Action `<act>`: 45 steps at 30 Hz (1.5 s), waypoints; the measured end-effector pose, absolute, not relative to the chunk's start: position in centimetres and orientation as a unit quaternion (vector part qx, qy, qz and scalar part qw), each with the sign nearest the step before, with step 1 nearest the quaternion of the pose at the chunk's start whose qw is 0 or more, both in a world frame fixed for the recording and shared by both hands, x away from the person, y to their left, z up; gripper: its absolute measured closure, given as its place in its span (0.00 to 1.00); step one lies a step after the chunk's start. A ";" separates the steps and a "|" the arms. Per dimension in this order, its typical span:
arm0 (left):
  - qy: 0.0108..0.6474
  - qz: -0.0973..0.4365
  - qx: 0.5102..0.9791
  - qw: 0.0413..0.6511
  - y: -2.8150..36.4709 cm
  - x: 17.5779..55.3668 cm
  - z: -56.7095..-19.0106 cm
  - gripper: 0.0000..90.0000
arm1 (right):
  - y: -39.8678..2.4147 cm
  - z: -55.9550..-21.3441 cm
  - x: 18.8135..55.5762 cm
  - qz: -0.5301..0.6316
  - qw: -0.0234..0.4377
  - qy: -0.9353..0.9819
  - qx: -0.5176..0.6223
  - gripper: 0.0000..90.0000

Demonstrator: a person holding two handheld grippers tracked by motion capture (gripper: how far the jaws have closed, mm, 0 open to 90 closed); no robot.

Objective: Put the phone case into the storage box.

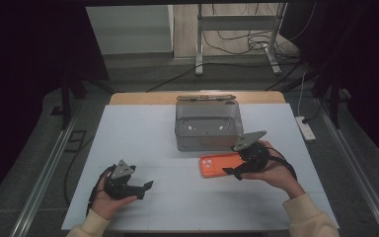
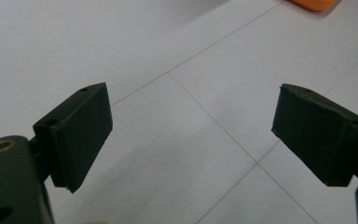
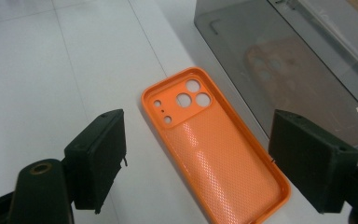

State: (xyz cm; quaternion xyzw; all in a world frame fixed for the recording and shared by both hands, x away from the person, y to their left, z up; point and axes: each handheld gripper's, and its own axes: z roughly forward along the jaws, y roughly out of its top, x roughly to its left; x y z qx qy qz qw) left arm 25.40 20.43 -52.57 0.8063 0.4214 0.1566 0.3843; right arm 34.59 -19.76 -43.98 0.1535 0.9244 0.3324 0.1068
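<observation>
A white table top [image 1: 143,138] with thin seam lines fills the middle, its far edge a strip of bare wood [image 1: 143,98]. Grey carpeted floor [image 1: 34,163] surrounds it. At 12 o'clock a metal stand [image 1: 237,29] rises among loose black cables [image 1: 237,44], with a pale wall panel [image 1: 128,29] toward 11. A white power strip [image 1: 305,128] lies at 2 o'clock. Dark drapes [image 1: 24,49] close off 9 and 3 o'clock. The light is dim.

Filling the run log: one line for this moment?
right gripper: open, over orange phone case | left gripper: open, idle | grey box: beside case
</observation>
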 end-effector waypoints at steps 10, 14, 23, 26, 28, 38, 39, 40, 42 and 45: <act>0.423 0.156 0.806 0.384 20.5 25.4 -52.6 0.14 | -18.8 -44.5 35.0 0.324 0.099 0.931 0.139 0.21; 0.423 0.156 0.806 0.385 20.5 25.4 -52.6 0.14 | -18.5 -44.8 35.2 0.318 0.096 0.934 0.129 0.21; 0.422 0.154 0.807 0.384 20.6 25.5 -52.6 0.14 | -17.8 -45.1 35.3 0.311 0.092 0.940 0.110 0.21; 0.422 0.155 0.806 0.384 20.6 25.4 -52.6 0.14 | -17.5 -45.3 35.3 0.304 0.089 0.943 0.103 0.21; 0.422 0.155 0.806 0.384 20.6 25.4 -52.6 0.14 | -17.5 -45.4 35.3 0.302 0.088 0.944 0.101 0.21; 0.422 0.155 0.807 0.384 20.6 25.4 -52.6 0.14 | -17.3 -46.1 35.4 0.275 0.084 0.954 0.080 0.23; 0.422 0.155 0.807 0.384 20.6 25.4 -52.6 0.14 | -17.3 -46.3 35.4 0.273 0.082 0.955 0.079 0.24; 0.422 0.155 0.807 0.384 20.6 25.4 -52.6 0.14 | -17.3 -46.5 35.5 0.264 0.078 0.958 0.077 0.24; 0.422 0.155 0.807 0.383 20.6 25.4 -52.6 0.14 | -17.3 -46.6 35.5 0.260 0.077 0.960 0.075 0.24; 0.422 0.155 0.807 0.384 20.6 25.4 -52.6 0.14 | -17.2 -47.1 35.6 0.250 0.072 0.963 0.070 0.25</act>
